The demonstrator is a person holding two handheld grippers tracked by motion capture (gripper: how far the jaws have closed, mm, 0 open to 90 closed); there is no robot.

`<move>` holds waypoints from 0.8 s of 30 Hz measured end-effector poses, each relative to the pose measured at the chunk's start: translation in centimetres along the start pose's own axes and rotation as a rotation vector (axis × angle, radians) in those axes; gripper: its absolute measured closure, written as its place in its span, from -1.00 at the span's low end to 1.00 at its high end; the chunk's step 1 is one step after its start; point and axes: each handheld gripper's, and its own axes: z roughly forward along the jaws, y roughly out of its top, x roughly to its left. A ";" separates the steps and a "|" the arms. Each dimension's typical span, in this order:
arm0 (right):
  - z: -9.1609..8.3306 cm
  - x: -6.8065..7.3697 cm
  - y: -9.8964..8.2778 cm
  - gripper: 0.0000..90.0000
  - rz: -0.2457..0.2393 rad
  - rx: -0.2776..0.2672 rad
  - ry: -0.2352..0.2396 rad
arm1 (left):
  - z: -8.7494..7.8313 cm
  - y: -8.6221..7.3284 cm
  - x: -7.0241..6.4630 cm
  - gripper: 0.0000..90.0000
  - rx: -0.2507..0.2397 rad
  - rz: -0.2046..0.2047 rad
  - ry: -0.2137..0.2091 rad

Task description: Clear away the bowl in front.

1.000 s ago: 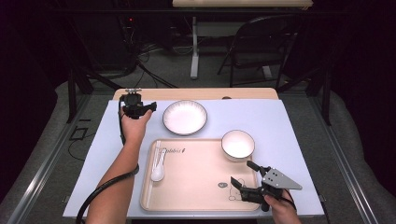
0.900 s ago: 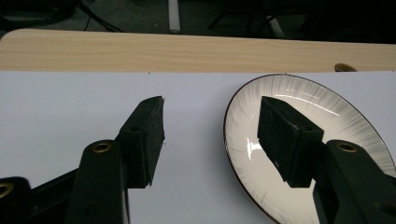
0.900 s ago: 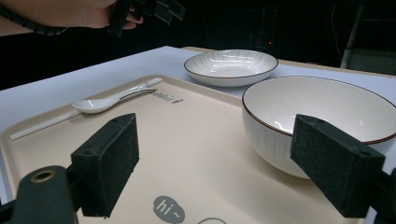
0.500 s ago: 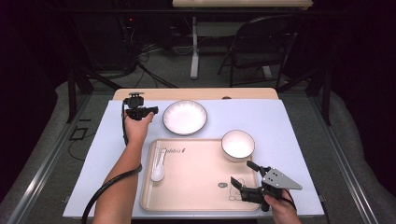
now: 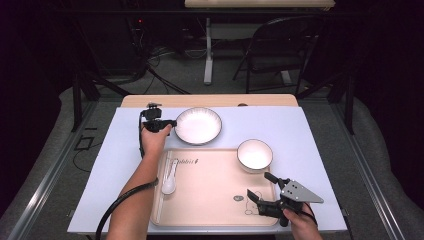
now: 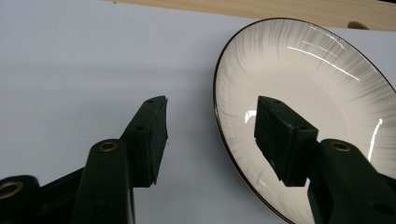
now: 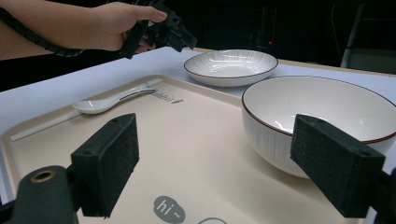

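The left tool (image 5: 169,123), jaws apart, straddles the plate (image 5: 198,125) rim at 9 o'clock; gripping and moving it remain.

In my left gripper view, my jaw covers part of the plate (image 6: 303,79), and its rim runs off the frame at 3 and 5 o'clock. In my right gripper view, my jaw hides the bowl's (image 7: 317,107) 4 o'clock side. The tray's (image 5: 210,200) small print is too tiny to read from above.
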 end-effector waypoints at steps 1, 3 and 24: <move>0.0 0.0 0.0 -0.67 0.001 0.000 -0.001 | 0.2 0.0 -0.1 -0.04 0.006 -0.003 -0.002; 0.0 0.0 0.0 -0.67 0.000 0.000 -0.001 | 0.5 -0.1 -0.2 -0.06 0.013 -0.009 -0.005; 0.0 0.0 0.0 -0.67 -0.004 0.000 0.002 | 2.7 -0.9 -1.5 -0.17 0.077 -0.017 -0.038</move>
